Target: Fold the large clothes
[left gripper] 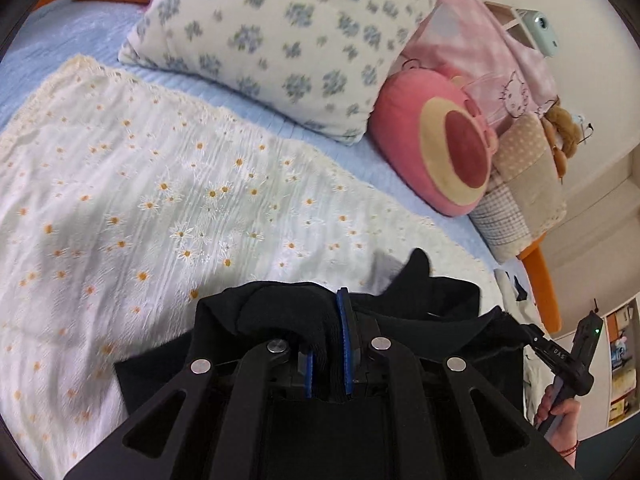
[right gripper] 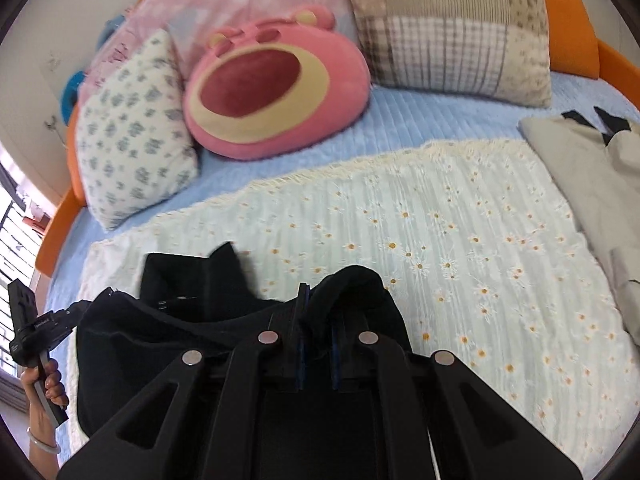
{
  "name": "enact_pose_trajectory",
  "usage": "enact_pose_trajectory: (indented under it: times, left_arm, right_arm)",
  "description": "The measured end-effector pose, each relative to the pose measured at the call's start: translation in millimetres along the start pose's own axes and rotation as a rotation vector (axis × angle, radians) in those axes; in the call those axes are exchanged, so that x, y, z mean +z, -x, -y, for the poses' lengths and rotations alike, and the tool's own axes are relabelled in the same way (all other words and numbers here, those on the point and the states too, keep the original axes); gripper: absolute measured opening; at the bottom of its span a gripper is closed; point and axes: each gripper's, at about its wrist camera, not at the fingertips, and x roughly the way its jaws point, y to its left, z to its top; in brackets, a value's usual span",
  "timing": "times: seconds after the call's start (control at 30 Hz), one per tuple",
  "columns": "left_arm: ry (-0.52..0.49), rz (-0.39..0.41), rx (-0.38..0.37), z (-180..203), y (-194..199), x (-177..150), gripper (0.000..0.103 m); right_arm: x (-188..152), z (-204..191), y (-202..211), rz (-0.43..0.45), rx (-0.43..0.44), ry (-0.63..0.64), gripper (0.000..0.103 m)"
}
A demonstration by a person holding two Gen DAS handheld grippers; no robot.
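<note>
Black knit fabric, soft and limp: the black garment point(left gripper: 420, 312) sags between both tools over the daisy-print blanket point(left gripper: 160, 200), low near its front edge. From left to right, the left gripper point(left gripper: 330, 344) is clamped on a bunched fold, and the right gripper point(right gripper: 318, 332) pinches another edge. It looks light and will droop, so holding edges or corners well apart suits it. Behind lie a floral pillow point(left gripper: 280, 40), a pink bear cushion point(right gripper: 276, 88), a patchwork pillow point(right gripper: 452, 28) and the blue bedsheet point(right gripper: 440, 116).
</note>
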Motion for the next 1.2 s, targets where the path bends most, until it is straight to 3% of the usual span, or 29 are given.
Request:
enact_pose_trajectory:
  times: [0.33,0.43,0.5,0.57,0.63,0.67,0.7,0.73,0.77,0.8,0.87,0.93,1.07,1.1,1.2]
  left_arm:
    - [0.036,-0.052,-0.013,-32,-53,-12,0.018]
    - [0.078,-0.041,-0.054,-34,-45,-7,0.02]
    - [0.102,0.005,-0.112,-33,-26,-3,0.022]
    - [0.097,0.033,-0.123,-26,-10,1,0.034]
    - [0.075,0.079,-0.117,-15,15,6,0.049]
    - [0.074,0.112,-0.117,-12,28,9,0.06]
    - [0.084,0.186,-0.091,-10,48,13,0.072]
    - [0.101,0.255,-0.057,-10,65,15,0.095]
    - [0.134,0.352,-0.023,-12,89,16,0.096]
    - [0.16,0.387,-0.019,-13,102,17,0.096]
    - [0.195,0.343,-0.05,-10,117,18,0.095]
    - [0.136,0.265,-0.056,8,120,10,0.095]
    - [-0.143,0.168,-0.014,72,120,-46,0.095]
    - [-0.193,0.138,-0.017,85,116,-62,0.095]
    - [-0.343,0.05,0.024,127,84,-116,0.095]
  right_arm:
    - [-13,7,-65,-0.067,-0.074,0.029,0.01]
    - [-13,4,-61,-0.064,-0.082,0.041,0.011]
    - [-8,10,-52,-0.084,-0.037,-0.007,0.015]
    - [0,19,-40,-0.103,0.018,-0.081,0.035]
    - [10,27,-12,-0.041,0.03,-0.131,0.092]
    - [16,32,11,0.026,0.033,-0.148,0.096]
    - [20,36,26,0.065,0.035,-0.156,0.096]
    - [24,38,41,0.095,0.032,-0.159,0.096]
    - [27,38,55,0.119,0.018,-0.153,0.096]
    - [27,33,73,0.137,-0.001,-0.11,0.096]
    - [21,12,94,0.154,-0.002,0.013,0.096]
    - [7,-14,106,0.151,-0.025,0.148,0.096]
    - [-51,-85,102,0.097,-0.077,0.392,0.095]
    - [-66,-101,96,0.079,-0.086,0.427,0.088]
    - [-101,-128,70,0.022,-0.143,0.445,0.04]
